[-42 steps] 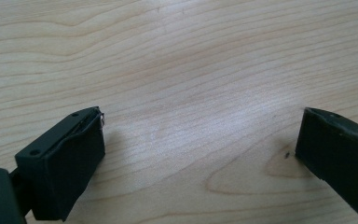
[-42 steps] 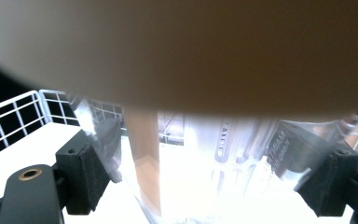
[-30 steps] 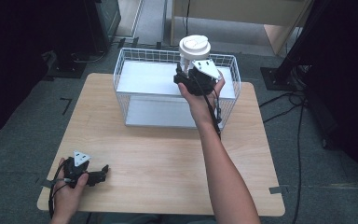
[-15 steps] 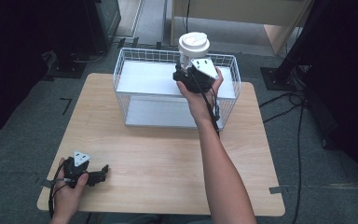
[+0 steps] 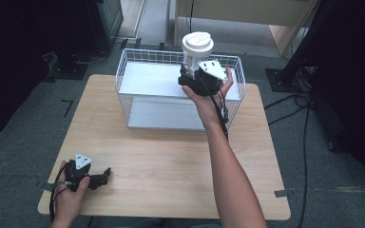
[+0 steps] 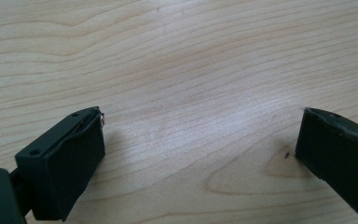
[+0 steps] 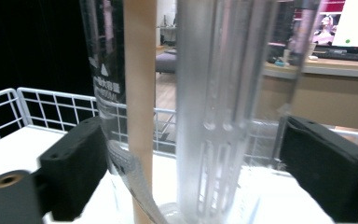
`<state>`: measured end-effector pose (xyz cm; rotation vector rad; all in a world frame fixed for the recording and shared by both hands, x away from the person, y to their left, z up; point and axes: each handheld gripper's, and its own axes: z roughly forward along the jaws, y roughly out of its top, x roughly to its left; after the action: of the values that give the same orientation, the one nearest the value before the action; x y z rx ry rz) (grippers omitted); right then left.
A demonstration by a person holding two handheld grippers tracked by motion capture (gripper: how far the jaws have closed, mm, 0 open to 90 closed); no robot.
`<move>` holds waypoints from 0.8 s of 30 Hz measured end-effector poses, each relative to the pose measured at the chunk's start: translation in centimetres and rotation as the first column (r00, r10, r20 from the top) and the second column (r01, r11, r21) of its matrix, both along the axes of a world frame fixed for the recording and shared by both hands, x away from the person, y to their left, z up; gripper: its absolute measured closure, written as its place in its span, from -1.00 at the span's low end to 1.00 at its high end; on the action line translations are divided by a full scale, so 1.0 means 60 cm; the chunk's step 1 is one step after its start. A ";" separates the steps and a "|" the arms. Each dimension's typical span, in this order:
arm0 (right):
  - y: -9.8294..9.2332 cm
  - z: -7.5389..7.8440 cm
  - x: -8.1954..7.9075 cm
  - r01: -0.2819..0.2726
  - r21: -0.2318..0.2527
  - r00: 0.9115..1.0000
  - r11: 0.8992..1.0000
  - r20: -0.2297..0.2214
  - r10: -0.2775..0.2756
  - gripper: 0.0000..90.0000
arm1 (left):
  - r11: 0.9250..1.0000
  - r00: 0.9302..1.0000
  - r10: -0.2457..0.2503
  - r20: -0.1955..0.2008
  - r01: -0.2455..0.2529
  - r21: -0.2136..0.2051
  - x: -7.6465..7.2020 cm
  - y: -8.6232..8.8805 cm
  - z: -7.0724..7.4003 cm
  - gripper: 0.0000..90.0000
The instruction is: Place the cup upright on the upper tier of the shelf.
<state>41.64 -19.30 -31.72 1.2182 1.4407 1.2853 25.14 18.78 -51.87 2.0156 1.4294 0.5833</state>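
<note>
A tall clear plastic jar (image 5: 197,43) with a round white lid stands upright over the back of a white wire basket (image 5: 138,57). My right gripper (image 5: 190,71) is shut on the jar's lower part. In the right gripper view the jar (image 7: 205,102) sits between both black jaws, which press on its sides, and my right gripper (image 7: 193,154) holds it above the basket's white floor. My left gripper (image 5: 105,175) rests on the wooden table (image 5: 171,161) at the front left. In the left gripper view my left gripper (image 6: 200,126) is open, with bare wood between its jaws.
The basket's wire wall (image 7: 46,109) rises behind the jar. A wooden cabinet (image 5: 247,14) stands beyond the table. Cables (image 5: 290,109) and black stand feet (image 5: 285,78) lie on the grey floor to the right.
The right gripper has lifted the jar slightly over the basket. The left gripper has stayed where it was.
</note>
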 end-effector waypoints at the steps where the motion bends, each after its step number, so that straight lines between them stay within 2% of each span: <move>1: -0.005 0.000 -0.006 -0.013 -0.001 1.000 1.000 0.003 0.013 -0.86 | 1.000 1.000 0.000 0.000 0.000 0.000 0.000 0.000 0.000 -0.97; 4: -0.015 0.001 -0.028 -0.036 -0.014 0.999 0.999 0.024 0.036 -0.93 | 1.000 1.000 0.000 0.000 0.000 0.001 0.000 0.000 0.000 -0.97; 7: -0.019 0.004 -0.035 -0.048 -0.021 0.999 0.999 0.020 0.048 -0.92 | 1.000 1.000 -0.001 0.001 0.001 0.003 0.000 0.000 0.000 -0.97; 9: -0.019 0.004 -0.034 -0.048 -0.032 0.999 0.998 0.004 0.048 -0.80 | 1.000 1.000 -0.001 0.000 0.001 0.003 0.000 0.000 0.000 -0.97; 11: -0.018 0.003 -0.034 -0.048 -0.042 0.999 0.998 0.004 0.048 -0.74 | 1.000 1.000 -0.001 0.001 0.001 0.003 0.000 0.000 0.000 -0.97; 12: -0.014 0.000 -0.033 -0.050 -0.060 0.999 0.997 0.000 0.050 -0.62 | 1.000 1.000 0.000 0.000 0.000 0.001 0.000 0.000 0.000 -0.97; 14: -0.008 -0.005 -0.030 -0.045 -0.069 0.999 0.997 0.006 0.046 -0.54 | 1.000 1.000 0.001 0.000 -0.001 0.001 0.000 0.000 0.000 -0.97; 24: 0.001 -0.018 -0.006 -0.019 -0.033 1.000 0.999 -0.015 0.018 -0.45 | 1.000 1.000 0.000 0.000 0.000 0.000 0.000 0.000 0.000 -0.97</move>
<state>41.27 -19.26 -32.82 1.1975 1.4818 1.2623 25.14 18.79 -51.87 2.0161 1.4290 0.5833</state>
